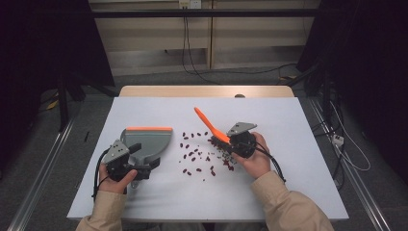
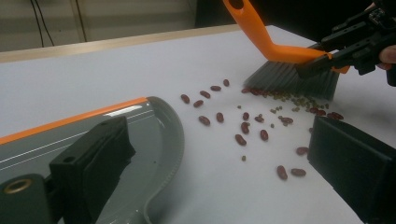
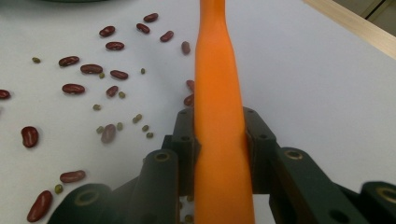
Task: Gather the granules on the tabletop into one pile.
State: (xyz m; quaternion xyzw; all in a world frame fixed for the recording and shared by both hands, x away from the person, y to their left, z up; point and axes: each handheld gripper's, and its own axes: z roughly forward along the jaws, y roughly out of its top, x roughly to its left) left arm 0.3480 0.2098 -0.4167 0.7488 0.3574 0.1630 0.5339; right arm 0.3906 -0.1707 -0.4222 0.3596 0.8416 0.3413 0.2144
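A white table (image 1: 298,159) takes up the middle of the high view, with a strip of bare wood along its far edge. On its left half lies a grey dustpan (image 1: 149,142) with an orange lip on its far side; its handle end points toward the person. The left gripper (image 1: 129,163) sits at the near end of that dustpan. In the left gripper view one jaw lies over the grey pan (image 2: 154,140) and the other stands out over the bare table to the right, so the jaws look spread apart; whether they clamp any part of the handle cannot be told from these pictures.

Right of centre, the right gripper (image 1: 231,142) is closed on the orange handle of a small brush (image 1: 211,126). In the right gripper view the handle (image 3: 219,116) runs straight up between the two black jaws, which press on both of its sides. The handle slants up and away to the far left, and the grey bristles (image 2: 292,79) meet the table.

Between dustpan and brush, dark red kidney beans (image 1: 195,154) lie scattered loosely across the tabletop, well apart from one another. Mixed among them, mostly near the bristles, are much smaller green beans (image 2: 285,99), clustered just beside the brush head.
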